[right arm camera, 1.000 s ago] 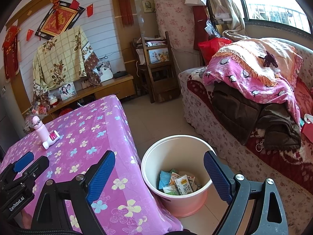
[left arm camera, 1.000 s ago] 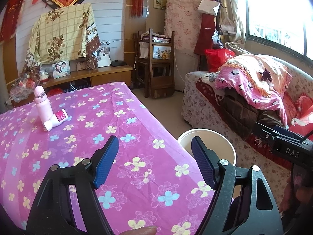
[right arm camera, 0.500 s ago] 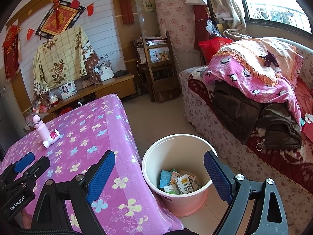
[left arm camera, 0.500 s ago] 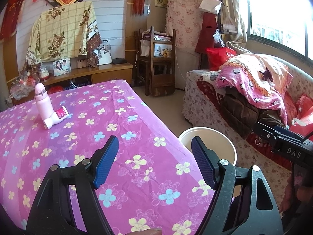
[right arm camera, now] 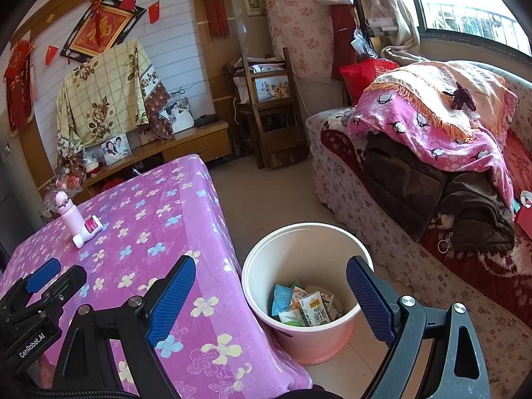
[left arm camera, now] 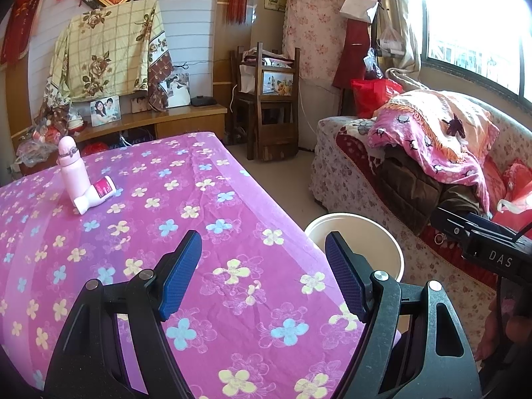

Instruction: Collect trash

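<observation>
I judge that I am between pickups, perhaps near the end: my right hand-held gripper [right arm camera: 271, 294] hangs spread wide and holding nothing above the bucket [right arm camera: 301, 344] on the floor just beside the table [right arm camera: 186, 196], and the trash [right arm camera: 304, 306], a few packets and small cartons, lies at the bottom of it. My left hand-held gripper [left arm camera: 262, 274] is also spread wide and bare, held low over the near part of the table and pointing along the flowered cloth toward the far end. The only loose things I see on the cloth are a pink bottle [left arm camera: 71, 173] standing upright and a small white tube [left arm camera: 96, 198] lying against its foot, both well apart from my left gripper. If the tube counts as trash, the next move calls for a long reach across the table, a low approach so the fingers straddle the tube without knocking the bottle, then a carry back to the bucket. I cannot tell whether either is meant to go.
</observation>
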Demonstrator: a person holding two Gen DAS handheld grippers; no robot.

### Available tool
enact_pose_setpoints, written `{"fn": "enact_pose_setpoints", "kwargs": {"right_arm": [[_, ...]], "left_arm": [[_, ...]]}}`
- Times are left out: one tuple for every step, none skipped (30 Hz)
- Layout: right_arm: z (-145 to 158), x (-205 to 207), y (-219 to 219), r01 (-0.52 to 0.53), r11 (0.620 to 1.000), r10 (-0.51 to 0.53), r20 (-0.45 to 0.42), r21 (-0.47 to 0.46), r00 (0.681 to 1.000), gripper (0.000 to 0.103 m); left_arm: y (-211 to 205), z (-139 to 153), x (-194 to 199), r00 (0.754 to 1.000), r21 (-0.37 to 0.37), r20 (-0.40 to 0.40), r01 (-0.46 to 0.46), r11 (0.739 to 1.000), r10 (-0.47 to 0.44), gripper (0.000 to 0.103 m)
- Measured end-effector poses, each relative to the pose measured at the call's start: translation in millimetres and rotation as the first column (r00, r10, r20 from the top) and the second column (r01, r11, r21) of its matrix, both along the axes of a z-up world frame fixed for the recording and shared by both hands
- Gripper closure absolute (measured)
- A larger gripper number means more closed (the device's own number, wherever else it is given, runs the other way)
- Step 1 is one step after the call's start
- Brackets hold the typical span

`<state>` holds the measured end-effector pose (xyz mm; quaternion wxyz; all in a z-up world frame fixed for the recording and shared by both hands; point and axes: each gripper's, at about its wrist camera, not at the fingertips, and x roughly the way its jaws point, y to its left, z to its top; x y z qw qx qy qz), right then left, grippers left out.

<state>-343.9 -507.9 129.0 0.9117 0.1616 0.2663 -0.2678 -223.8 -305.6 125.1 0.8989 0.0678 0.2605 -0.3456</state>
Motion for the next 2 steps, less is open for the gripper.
{"fn": "enact_pose_setpoints", "kwargs": {"right_arm": [[-0.9, 1.1, 0.2, -0.002, 1.0, 0.002, -0.003, 0.0, 1.0, 0.012], [-1.7, 2.8, 0.4, -0.004, 1.0, 0.004, -0.007, 0.002, 1.0, 0.012]], "left_arm": [[0.0, -1.2, 0.6, 1.0, 0.001, -0.002, -0.001, 1.0, 0.001, 0.027], [2.9, -2.8, 2.2, 1.0, 0.0, -0.008, -0.004, 1.0, 0.004, 0.027]]}}
